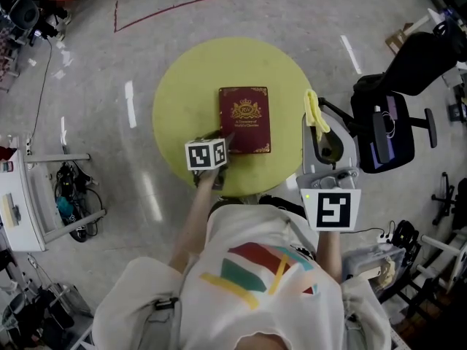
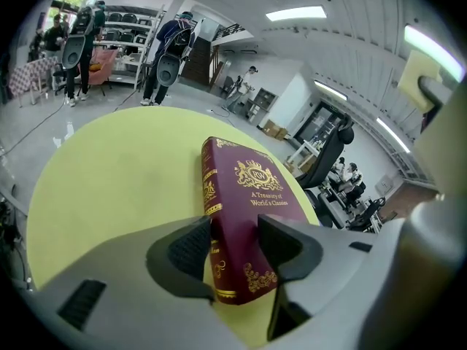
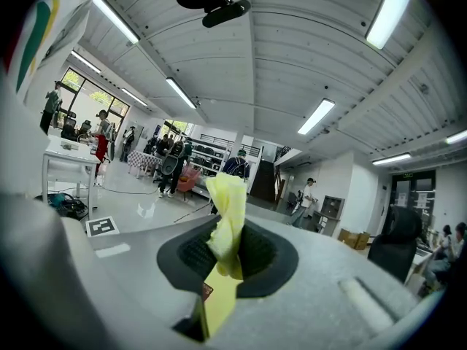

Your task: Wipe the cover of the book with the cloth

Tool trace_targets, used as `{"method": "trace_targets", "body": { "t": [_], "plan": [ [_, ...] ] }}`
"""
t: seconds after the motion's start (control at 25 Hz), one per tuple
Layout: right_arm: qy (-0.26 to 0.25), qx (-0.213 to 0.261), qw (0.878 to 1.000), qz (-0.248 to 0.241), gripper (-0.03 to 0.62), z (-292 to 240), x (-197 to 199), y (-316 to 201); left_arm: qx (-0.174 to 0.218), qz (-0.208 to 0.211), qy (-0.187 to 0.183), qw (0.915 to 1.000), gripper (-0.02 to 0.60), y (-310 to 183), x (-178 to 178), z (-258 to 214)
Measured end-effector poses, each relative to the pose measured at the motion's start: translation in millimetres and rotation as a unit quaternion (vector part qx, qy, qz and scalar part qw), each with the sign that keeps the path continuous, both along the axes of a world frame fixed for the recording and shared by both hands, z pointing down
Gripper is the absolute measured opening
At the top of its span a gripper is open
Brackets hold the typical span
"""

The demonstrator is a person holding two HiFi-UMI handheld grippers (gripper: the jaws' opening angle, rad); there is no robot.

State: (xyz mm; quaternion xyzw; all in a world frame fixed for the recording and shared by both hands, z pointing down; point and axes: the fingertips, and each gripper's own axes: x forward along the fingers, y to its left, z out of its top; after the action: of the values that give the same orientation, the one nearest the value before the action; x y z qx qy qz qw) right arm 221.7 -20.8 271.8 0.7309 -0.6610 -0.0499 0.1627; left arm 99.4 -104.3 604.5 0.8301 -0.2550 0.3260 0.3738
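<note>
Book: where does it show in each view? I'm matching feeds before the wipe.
Head view: book centre, flat on the round yellow-green table.
Left gripper view: low centre, its near corner between the open jaws of the left gripper.
Right gripper view: not in it; the right gripper pinches the yellow cloth.
Shared landmark: the table, in head and left gripper views only.

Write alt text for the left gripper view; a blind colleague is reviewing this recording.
The left gripper has its two dark jaws apart, astride the near corner of a maroon book with gold ornament, which lies flat on a round yellow-green table. Whether the jaws touch the book is unclear.
</note>
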Motion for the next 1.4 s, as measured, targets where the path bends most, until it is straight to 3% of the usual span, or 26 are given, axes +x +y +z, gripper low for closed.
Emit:
{"method": "trace_targets", "body": {
  "t": [0.44, 0.64, 0.8, 0.96, 1.08, 1.4],
  "plan": [
    [0.086, -0.068, 0.993, -0.04, 0.031, 30.1, 8.2, -68.6, -0.002, -0.005, 0.011, 0.9999, 0.207, -1.5, 1.3, 0.3],
    [0.133, -0.126, 0.981, -0.07, 0.031, 69.8, 17.3, -109.7, 0.0, -0.002, 0.011, 0.9999, 0.207, 1.5, 1.4, -0.2],
    [0.208, -0.206, 0.951, -0.097, 0.031, 127.2, 20.3, -137.1, -0.001, -0.004, 0.01, 0.9999, 0.207, 2.2, 1.3, 0.2],
    [0.279, -0.296, 0.907, -0.113, 0.029, 196.9, 25.9, -151.5, -0.003, -0.007, 0.011, 0.9999, 0.207, 1.5, 0.4, 0.2],
    [0.296, -0.351, 0.88, -0.127, 0.029, 238.0, 27.5, -154.1, -0.003, -0.006, 0.012, 0.9999, 0.207, 1.7, 1.5, -0.3],
    [0.298, -0.43, 0.841, -0.138, 0.029, 291.0, 27.7, -155.6, 0.003, -0.009, 0.017, 0.9998, 0.207, -1.2, 3.2, -6.7]
  ]
}}
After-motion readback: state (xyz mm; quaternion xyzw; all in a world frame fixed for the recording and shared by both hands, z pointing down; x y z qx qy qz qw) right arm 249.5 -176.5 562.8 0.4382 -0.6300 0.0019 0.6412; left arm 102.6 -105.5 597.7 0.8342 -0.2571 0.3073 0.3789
